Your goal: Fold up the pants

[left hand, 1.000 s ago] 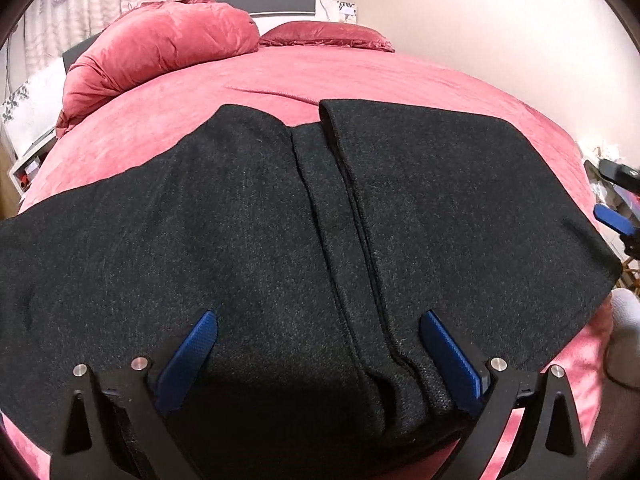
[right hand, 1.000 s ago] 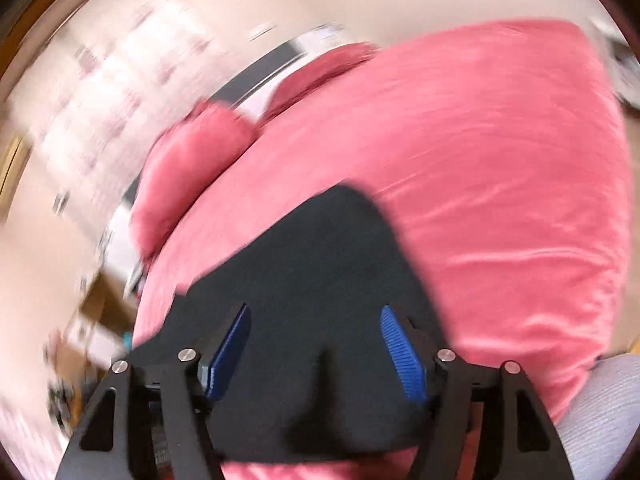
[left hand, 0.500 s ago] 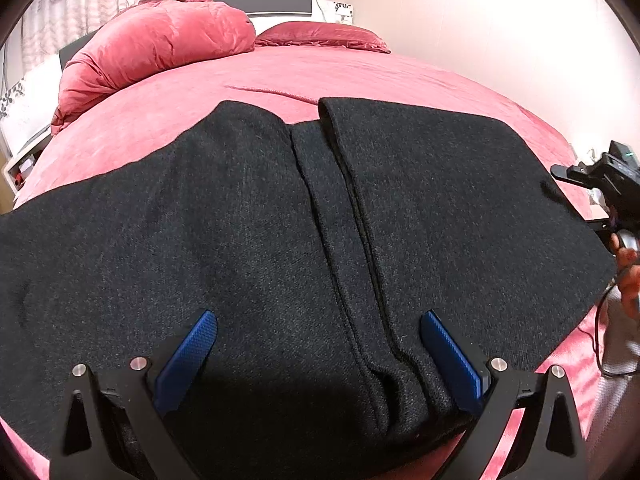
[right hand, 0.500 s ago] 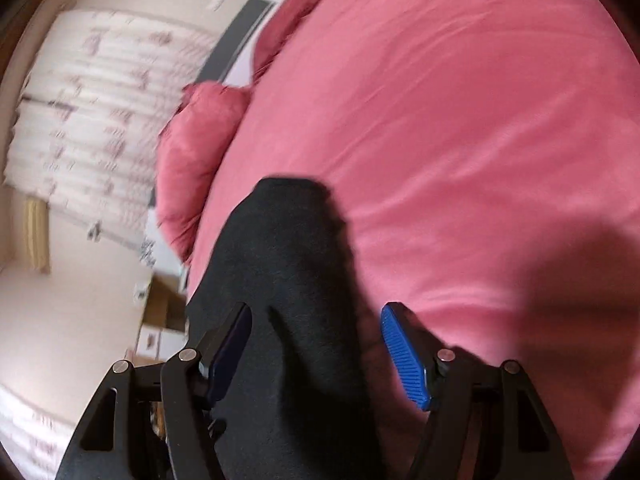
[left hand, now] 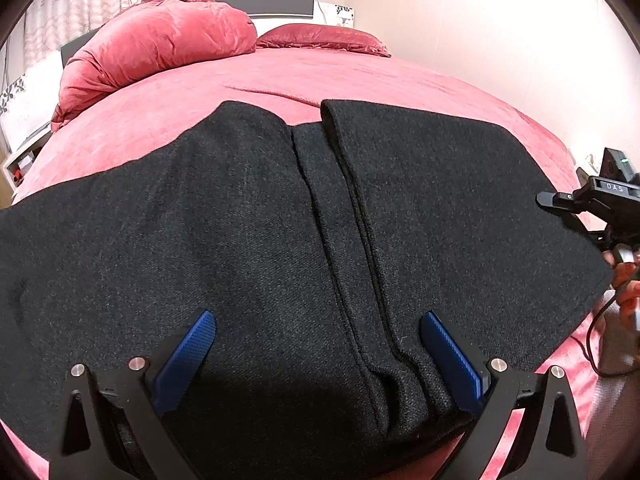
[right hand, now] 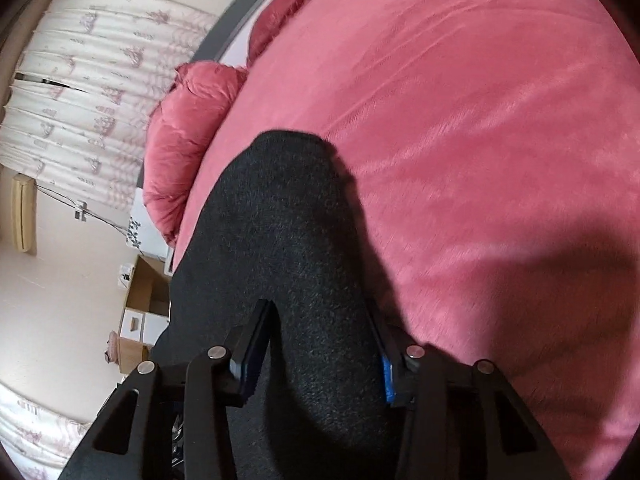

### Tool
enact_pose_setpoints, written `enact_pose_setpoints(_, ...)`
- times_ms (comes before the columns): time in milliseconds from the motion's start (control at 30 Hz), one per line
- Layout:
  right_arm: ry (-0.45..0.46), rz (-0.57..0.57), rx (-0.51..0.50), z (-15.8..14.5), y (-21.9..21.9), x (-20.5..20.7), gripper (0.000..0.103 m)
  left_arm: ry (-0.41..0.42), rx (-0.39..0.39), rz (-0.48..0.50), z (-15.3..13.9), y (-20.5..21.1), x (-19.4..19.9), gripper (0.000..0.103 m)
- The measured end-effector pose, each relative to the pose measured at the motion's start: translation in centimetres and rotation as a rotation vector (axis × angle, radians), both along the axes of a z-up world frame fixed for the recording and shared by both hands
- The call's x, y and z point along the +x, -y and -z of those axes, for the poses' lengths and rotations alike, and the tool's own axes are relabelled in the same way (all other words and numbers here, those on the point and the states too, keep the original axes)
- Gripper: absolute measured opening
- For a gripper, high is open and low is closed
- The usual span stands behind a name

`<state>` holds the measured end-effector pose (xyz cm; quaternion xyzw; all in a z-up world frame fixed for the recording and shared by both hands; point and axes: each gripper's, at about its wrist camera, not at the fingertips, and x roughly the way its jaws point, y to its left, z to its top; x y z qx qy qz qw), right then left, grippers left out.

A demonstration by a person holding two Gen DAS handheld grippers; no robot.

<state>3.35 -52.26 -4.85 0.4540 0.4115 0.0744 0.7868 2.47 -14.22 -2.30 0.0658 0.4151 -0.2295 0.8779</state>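
Note:
Black pants [left hand: 248, 240] lie spread flat on a pink bed [left hand: 304, 80], both legs side by side with a narrow gap at the far end. My left gripper [left hand: 316, 344] is open, its blue pads just above the near edge of the pants. My right gripper [right hand: 320, 352] has its jaws partly closed around a raised fold of the black pants [right hand: 280, 216] at their right end. It also shows at the right edge of the left wrist view [left hand: 596, 200], by the pants' right corner.
A bunched pink duvet [left hand: 156, 48] and a pink pillow [left hand: 324, 38] lie at the head of the bed. Curtains [right hand: 92, 88] and cardboard boxes [right hand: 140, 320] stand to the left. A wall runs along the right side.
My right gripper has come down onto the right end of the pants and narrowed its jaws around a fold. The left gripper has stayed open over the near edge.

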Motion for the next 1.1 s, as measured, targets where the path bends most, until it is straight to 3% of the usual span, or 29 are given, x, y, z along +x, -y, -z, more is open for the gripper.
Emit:
enact_pose_setpoints(33, -0.013, -0.007, -0.003, -0.1, 0.0, -0.2, 0.045, -0.001, -0.004, -0.002, 0.0, -0.1, 0.0, 0.103)
enact_pose_setpoints(100, -0.033, -0.017, -0.025, -1.0, -0.6, -0.2, 0.030, -0.006, -0.013, -0.006, 0.0, -0.5, -0.1, 0.103)
enact_pose_setpoints(200, -0.057, 0.004, -0.041, -2.4, -1.2, -0.5, 0.019, -0.019, -0.016, -0.013, -0.3, -1.1, 0.0, 0.103)
enact_pose_setpoints(367, 0.035, -0.035, -0.081, -7.8, -3.8, -0.9, 0.016, -0.043, -0.027, -0.042, -1.5, -3.5, 0.5, 0.102)
enact_pose_setpoints(567, 0.133, -0.134, -0.094, -14.5, -8.5, -0.3, 0.016, 0.032, -0.031, -0.111, -4.2, -9.7, 1.6, 0.102)
enact_pose_setpoints(833, 0.208, -0.215, -0.066, -20.7, -15.3, 2.4, 0.017, 0.102, -0.042, -0.335, -6.3, -20.6, 3.2, 0.102)
enact_pose_setpoints(1100, 0.210, -0.325, -0.065, -23.3, -26.0, 6.9, 0.017, 0.124, -0.147, -0.629, -6.2, -30.5, 3.1, 0.102)
